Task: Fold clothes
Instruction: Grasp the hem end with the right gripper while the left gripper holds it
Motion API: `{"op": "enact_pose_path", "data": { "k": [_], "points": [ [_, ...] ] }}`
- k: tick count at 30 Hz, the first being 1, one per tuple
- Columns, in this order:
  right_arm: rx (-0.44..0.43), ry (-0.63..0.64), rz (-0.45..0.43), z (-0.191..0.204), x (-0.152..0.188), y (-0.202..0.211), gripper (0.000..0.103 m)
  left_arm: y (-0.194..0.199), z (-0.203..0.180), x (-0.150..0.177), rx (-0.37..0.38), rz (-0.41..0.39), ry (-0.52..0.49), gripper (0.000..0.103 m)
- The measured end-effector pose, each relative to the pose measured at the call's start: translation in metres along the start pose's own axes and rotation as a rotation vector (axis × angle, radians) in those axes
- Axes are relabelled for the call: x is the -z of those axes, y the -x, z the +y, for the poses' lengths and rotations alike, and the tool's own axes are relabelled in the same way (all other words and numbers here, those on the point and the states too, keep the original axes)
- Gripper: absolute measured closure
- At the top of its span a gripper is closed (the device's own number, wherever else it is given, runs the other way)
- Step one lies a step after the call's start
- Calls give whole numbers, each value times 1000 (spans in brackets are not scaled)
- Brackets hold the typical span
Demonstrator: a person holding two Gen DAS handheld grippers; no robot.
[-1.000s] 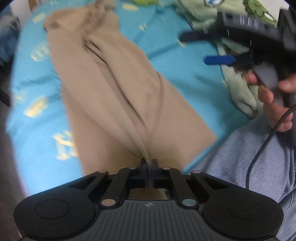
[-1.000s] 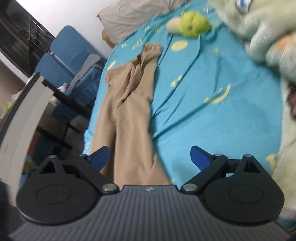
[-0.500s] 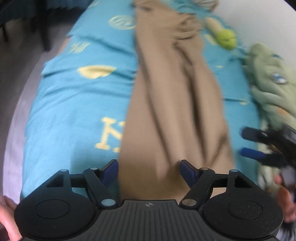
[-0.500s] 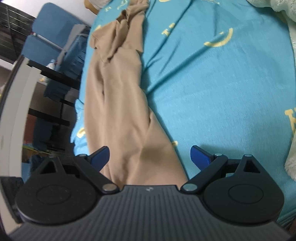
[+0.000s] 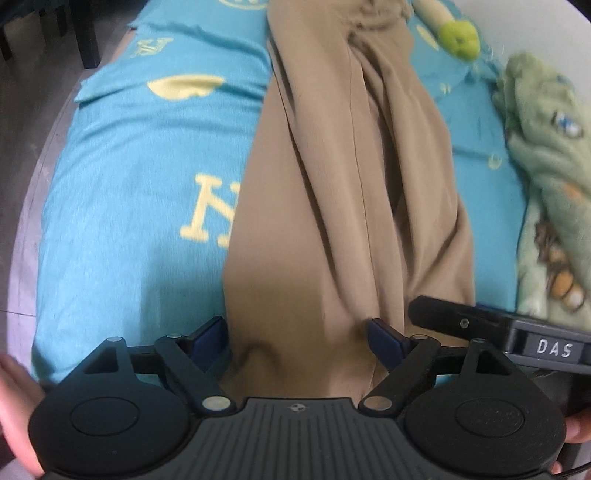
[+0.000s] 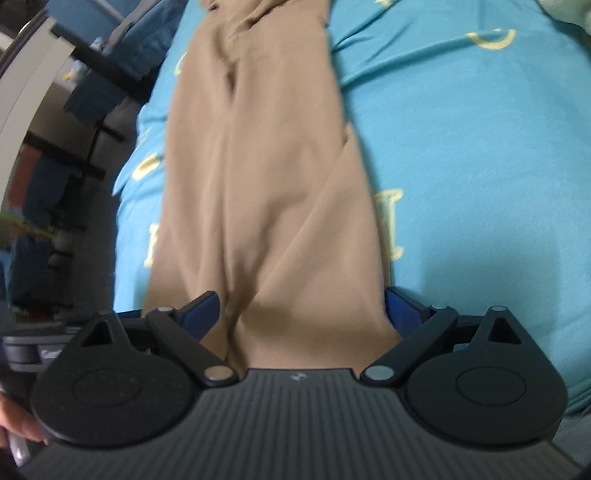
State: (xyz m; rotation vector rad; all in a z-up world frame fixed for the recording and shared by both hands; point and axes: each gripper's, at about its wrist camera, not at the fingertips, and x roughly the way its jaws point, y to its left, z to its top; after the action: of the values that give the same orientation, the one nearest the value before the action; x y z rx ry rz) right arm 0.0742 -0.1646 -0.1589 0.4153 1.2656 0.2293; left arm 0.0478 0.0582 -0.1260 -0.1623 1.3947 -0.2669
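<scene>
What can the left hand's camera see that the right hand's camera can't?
Only the left wrist view shows the green plush toy, the pale green fleece blanket and the dark chair legs on the floor. Only the right wrist view shows the blue chairs beside the bed. Both show the tan trousers lying lengthwise on the turquoise bedsheet, with the left gripper and right gripper open over the near end of the trousers.

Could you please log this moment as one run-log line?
garment: tan trousers flat on blue bedsheet | left hand-held gripper: open, straddling near end | right hand-held gripper: open, same end
</scene>
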Motion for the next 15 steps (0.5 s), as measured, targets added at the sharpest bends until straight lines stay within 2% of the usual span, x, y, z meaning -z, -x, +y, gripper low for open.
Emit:
{"op": "enact_pose_path", "data": {
  "k": [2,4,5,6,7,8,9,10,11,13,15],
  "points": [
    [18,23,14,7,3,1,15,1,-7,5,-35,16,-39,32],
    [21,54,32,13,7,2,20,2,-10,7,-30,21,-62,39],
    [20,69,38,15,10,2,25,3,-11,7,-23,20,-65,47],
    [34,92,37,18,13,3,29,5,-11,8,-32,17,-67,63],
    [59,121,30,21,16,3,37,6,-11,9,-52,10,-63,72],
    [85,150,23,25,19,3,52,7,-11,10,-74,3,-58,85],
    [103,164,11,27,21,4,62,10,-9,10,-68,-8,-44,90],
    [115,167,-5,27,22,6,82,14,-7,11,-58,-20,-29,94],
    [127,171,-21,27,23,7,90,17,-5,11,-49,-32,-14,97],
    [107,140,-52,22,24,12,92,26,0,13,-18,-71,19,99],
    [61,95,-102,13,23,23,93,41,3,16,33,-142,39,100]
  ]
}}
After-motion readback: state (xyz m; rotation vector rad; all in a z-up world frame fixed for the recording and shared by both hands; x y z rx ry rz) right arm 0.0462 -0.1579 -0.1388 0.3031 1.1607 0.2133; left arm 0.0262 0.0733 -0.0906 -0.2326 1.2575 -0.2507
